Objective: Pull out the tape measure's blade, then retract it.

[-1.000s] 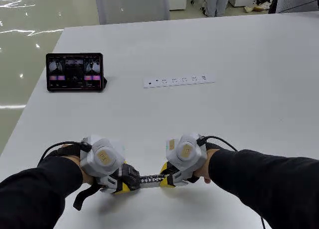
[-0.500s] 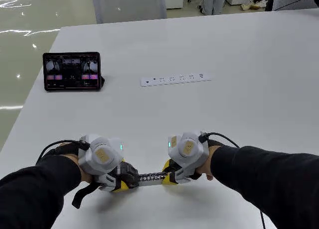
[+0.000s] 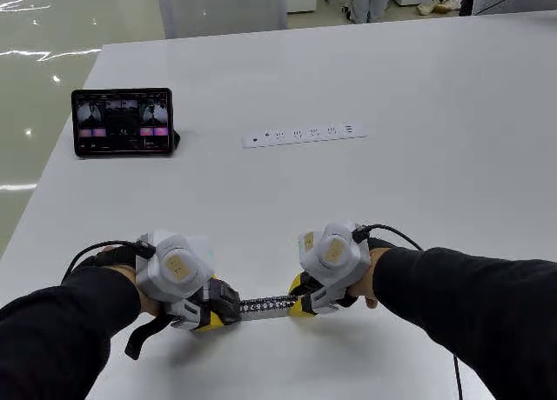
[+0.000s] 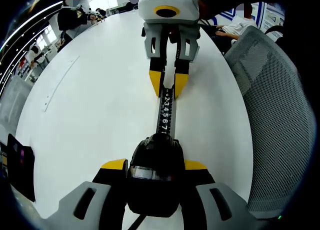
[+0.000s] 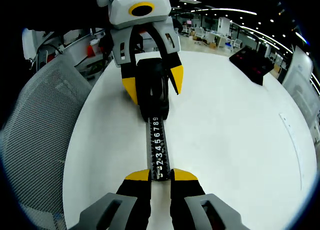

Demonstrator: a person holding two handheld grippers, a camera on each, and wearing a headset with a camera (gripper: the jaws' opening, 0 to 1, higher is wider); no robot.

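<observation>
On the white table (image 3: 418, 96), left claw (image 4: 155, 166) grips tape measure (image 5: 152, 87), right claw (image 5: 161, 175) pinches blade (image 5: 156, 142).

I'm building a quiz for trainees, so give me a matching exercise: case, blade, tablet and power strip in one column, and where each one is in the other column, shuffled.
1 case
2 blade
3 tablet
4 power strip

A lies flat in the middle of the table
B end pinched in right gripper
C propped up at the table's far left
D clamped in left gripper

Pairs: 1-D, 2-B, 3-C, 4-A
</observation>
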